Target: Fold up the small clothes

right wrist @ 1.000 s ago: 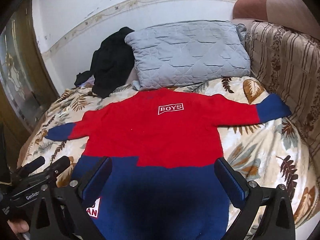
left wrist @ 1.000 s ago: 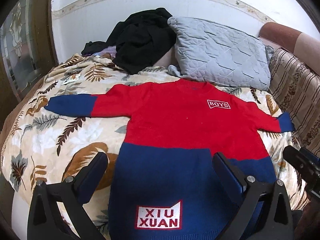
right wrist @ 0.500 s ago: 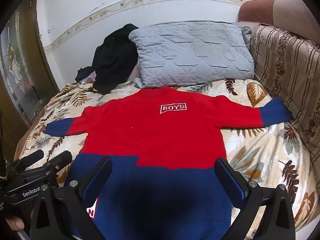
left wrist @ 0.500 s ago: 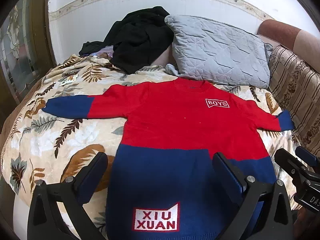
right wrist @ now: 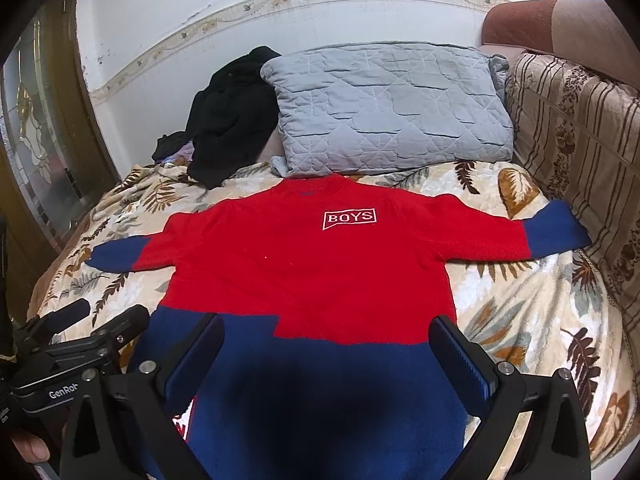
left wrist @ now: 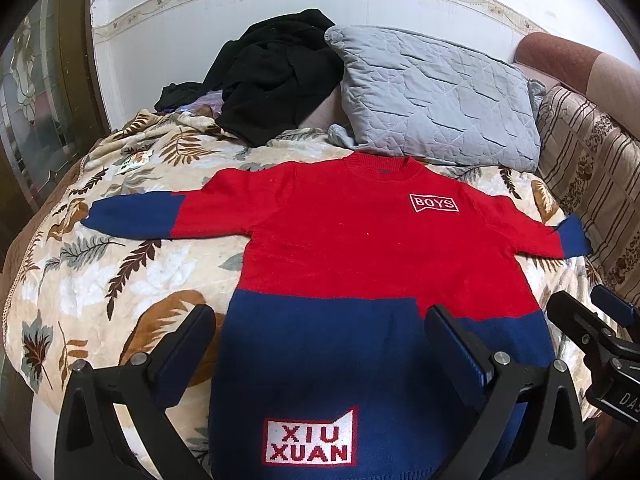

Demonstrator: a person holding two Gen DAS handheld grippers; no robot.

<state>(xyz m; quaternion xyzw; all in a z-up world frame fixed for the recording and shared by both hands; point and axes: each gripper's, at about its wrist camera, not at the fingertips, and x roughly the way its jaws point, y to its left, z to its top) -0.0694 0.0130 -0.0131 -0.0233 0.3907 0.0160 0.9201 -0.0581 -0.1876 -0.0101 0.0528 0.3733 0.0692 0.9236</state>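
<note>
1. On the bed point(left wrist: 100, 280), in the left wrist view, the sweater point(left wrist: 360, 248) lies flat and face up, collar far, hem near, so its long axis runs away from the camera while the sleeves stretch left and right. The left gripper point(left wrist: 316, 344) hovers over the blue hem band with its jaws spread wide and nothing between them; the hem is directly ahead and below. The left sleeve point(left wrist: 132, 216) lies far-left of these jaws, well apart. This view alone shows the whole "XIU XUAN" patch point(left wrist: 308, 444) near the hem, and the right gripper's tip at the right edge.

2. In the right wrist view, the same sweater point(right wrist: 312, 264) fills the middle. The right gripper point(right wrist: 324, 352) also hangs over the blue band, jaws released and empty. The right sleeve point(right wrist: 552, 232) reaches far-right, plainly closer to this gripper, so I judge each hand would take its own side for a first fold. Only this view shows that sleeve's full blue cuff, part of a hand low left, and the left gripper from outside. A grey pillow point(right wrist: 392, 108) and black clothing point(right wrist: 228, 120) sit beyond the collar.
</note>
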